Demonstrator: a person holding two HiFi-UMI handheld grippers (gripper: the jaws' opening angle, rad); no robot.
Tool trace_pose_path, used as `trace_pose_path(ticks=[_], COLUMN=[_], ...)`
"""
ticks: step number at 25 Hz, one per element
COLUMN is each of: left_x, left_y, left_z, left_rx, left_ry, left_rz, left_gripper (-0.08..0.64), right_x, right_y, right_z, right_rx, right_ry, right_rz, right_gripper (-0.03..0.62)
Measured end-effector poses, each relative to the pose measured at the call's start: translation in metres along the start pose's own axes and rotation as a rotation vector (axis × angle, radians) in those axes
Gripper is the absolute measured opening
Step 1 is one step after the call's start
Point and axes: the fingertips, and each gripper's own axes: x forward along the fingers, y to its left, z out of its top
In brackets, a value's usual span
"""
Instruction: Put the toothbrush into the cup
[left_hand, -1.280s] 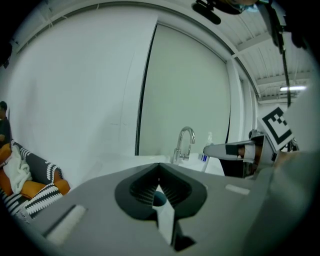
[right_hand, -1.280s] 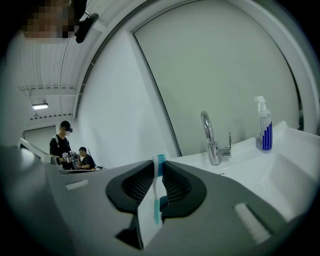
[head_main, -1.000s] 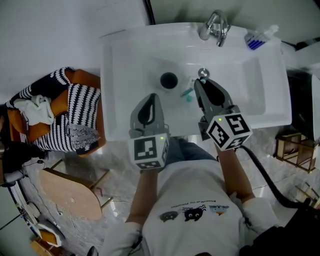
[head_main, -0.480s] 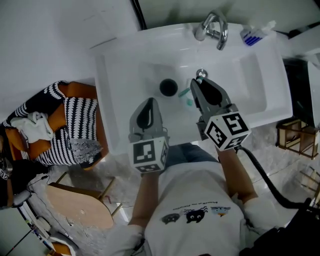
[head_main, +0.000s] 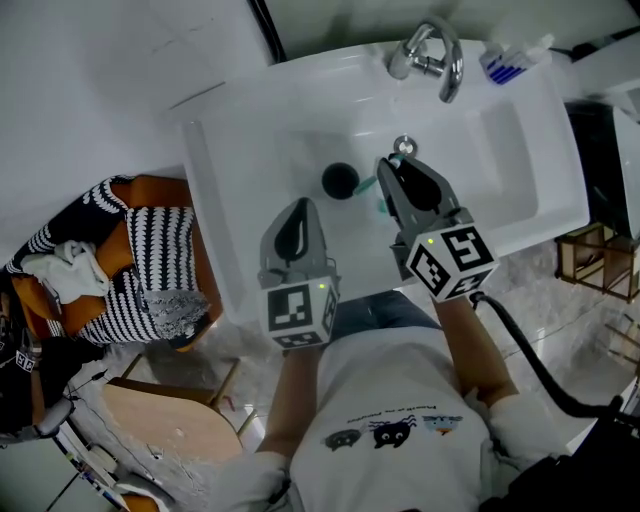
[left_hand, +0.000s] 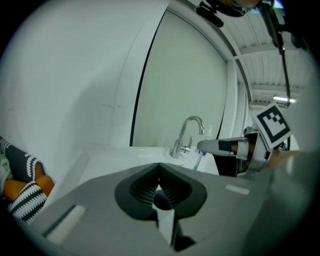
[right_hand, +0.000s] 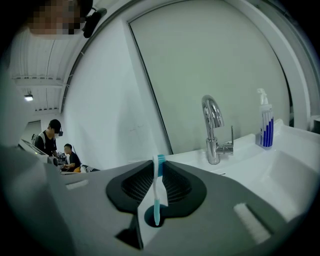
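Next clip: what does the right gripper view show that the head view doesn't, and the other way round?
Only the right gripper view: up close, how the right tongs close on the toothbrush, plus two people far off at the left.
Only the head view: the dark cup in the basin, the left tongs and a striped cloth on a chair beside the sink.
Both: the toothbrush, the faucet, the blue-striped bottle and the white sink.
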Motion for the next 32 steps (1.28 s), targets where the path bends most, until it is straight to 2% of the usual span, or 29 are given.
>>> trace_pose_path(ticks=[32], left_x=[0.025], left_y=[0.025], left_z=[-0.017], left_rx=[0.006], left_ry=[0.080], left_rz=[-0.017], left_gripper=[0.000], right_x=[0.049], right_y=[-0.012], right_z=[-0.035], right_rx=[0.045], right_ry=[0.047], right_rz=[-0.021], right_gripper=[0.060])
